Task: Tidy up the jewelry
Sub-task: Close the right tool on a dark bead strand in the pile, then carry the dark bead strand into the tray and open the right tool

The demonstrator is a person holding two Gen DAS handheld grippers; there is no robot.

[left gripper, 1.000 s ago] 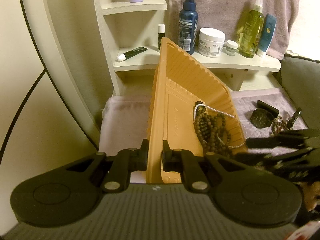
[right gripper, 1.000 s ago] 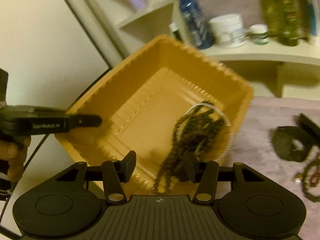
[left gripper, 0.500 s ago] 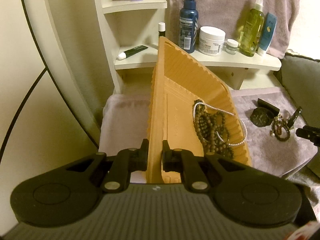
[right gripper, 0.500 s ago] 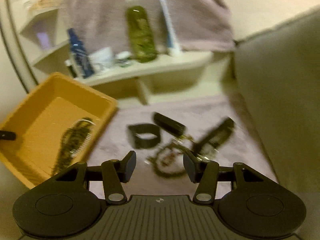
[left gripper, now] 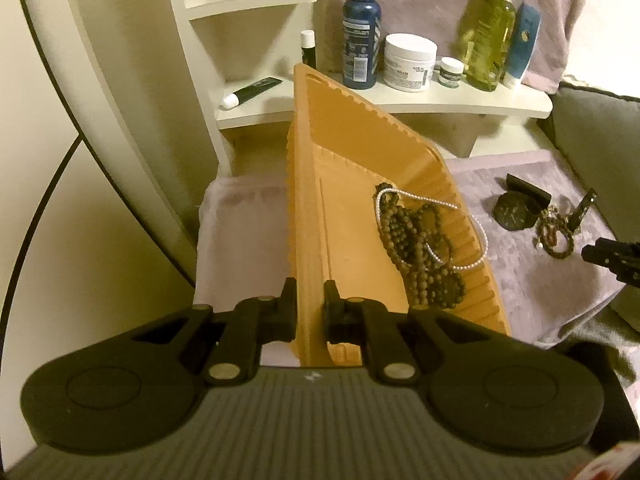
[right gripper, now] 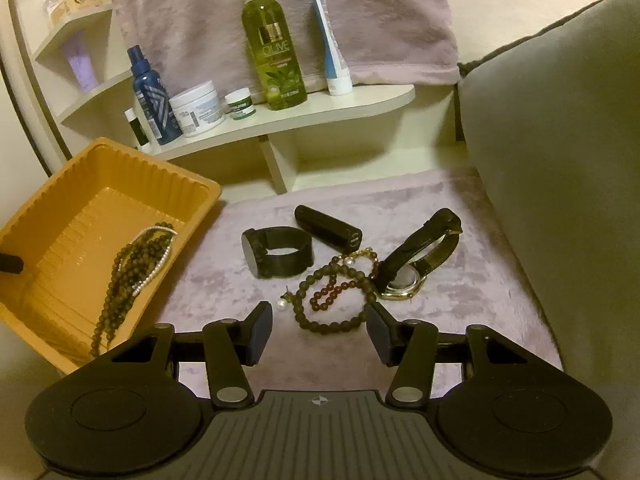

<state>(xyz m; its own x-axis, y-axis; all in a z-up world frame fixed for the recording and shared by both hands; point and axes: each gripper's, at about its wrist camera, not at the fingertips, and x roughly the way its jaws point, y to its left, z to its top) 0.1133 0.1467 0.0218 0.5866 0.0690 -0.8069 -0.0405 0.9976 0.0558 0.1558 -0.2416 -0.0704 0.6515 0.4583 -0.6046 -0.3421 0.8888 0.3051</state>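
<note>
Right wrist view: we see mauve cloth [right gripper: 460, 280] lower centre, shelf [right gripper: 320, 110] above. Tray [right gripper: 120, 160] left holds beads [right gripper: 120, 276]. Right gripper [right gripper: 318, 330] half-wide, empty; left gripper [left gripper: 310, 308] pinches tray wall.

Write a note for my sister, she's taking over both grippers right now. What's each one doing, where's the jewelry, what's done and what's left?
Left gripper: shut on the near wall of the orange tray, holding it tilted.
Right gripper: open, empty, hovering just short of the dark bead bracelet on the purple cloth.
Done: a long dark bead necklace and a pearl strand lie in the tray.
Left on the cloth: the bead bracelet, a reddish bead bracelet, a loose pearl earring, a black mesh-band watch, a gold-cased watch and a black cylinder.
Probably take the bead bracelet next.
</note>
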